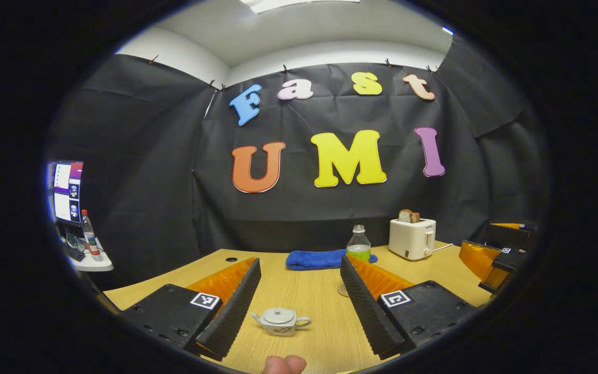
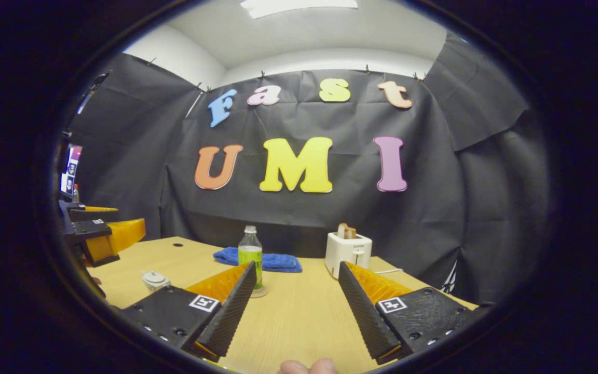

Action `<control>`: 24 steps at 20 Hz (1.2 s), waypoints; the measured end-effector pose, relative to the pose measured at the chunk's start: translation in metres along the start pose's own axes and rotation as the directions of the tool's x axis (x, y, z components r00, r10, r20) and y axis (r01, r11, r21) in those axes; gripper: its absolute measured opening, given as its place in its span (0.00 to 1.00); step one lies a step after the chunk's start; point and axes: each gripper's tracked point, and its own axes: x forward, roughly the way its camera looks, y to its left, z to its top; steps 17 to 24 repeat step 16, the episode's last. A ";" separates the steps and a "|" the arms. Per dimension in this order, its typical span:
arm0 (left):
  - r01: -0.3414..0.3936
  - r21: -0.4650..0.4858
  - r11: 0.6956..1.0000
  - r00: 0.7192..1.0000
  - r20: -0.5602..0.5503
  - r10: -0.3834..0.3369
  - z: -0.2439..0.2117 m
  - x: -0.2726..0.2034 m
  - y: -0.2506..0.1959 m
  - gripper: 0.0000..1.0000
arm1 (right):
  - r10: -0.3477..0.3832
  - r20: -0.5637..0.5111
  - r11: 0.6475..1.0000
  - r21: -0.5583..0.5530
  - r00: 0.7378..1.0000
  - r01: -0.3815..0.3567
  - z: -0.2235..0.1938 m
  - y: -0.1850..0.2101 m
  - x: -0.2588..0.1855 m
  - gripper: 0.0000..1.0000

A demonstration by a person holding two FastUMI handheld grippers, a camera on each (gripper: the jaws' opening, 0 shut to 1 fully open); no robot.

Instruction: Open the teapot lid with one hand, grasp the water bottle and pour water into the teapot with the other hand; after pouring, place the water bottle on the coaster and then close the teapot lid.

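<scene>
Both grippers hover with jaws wide apart, empty: the left gripper (image 1: pixel 299 291) faces the lidded teapot (image 1: pixel 280 321), the right gripper (image 2: pixel 296 296) beside the water bottle (image 2: pixel 250 254) standing on its coaster (image 2: pixel 258 293).

Two wedge-shaped, ridge-faced fingers on the left gripper (image 1: pixel 299 306), each rising from a matte block body with sunken screws and a square black-and-white coded tag on top. Translucent ribbed backing panels behind the finger faces. Same build on the right gripper (image 2: pixel 296 311).
</scene>
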 end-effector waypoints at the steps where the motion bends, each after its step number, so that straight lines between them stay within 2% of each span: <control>1: 0.003 -0.005 1.000 1.000 -0.006 -0.003 0.000 -0.006 -0.003 0.96 | -0.001 0.010 1.000 0.003 1.000 0.001 0.005 -0.001 -0.007 0.95; 8: 0.028 -0.004 1.000 0.999 -0.027 -0.028 -0.007 -0.016 -0.010 0.96 | -0.005 -0.033 1.000 0.013 0.999 0.005 -0.010 0.008 -0.019 0.96; 13: 0.047 -0.020 0.999 0.999 -0.010 -0.047 -0.002 -0.017 -0.008 0.96 | -0.011 -0.022 1.000 0.000 1.000 0.011 -0.007 0.018 -0.018 0.96; 16: 0.032 -0.008 0.999 0.999 -0.011 -0.032 -0.004 -0.015 -0.003 0.96 | -0.033 -0.039 0.999 0.006 0.999 0.033 -0.011 0.019 -0.018 0.95; 24: 0.032 -0.008 0.999 0.999 -0.011 -0.032 -0.004 -0.015 -0.003 0.96 | -0.033 -0.039 0.999 0.006 0.999 0.033 -0.011 0.019 -0.018 0.95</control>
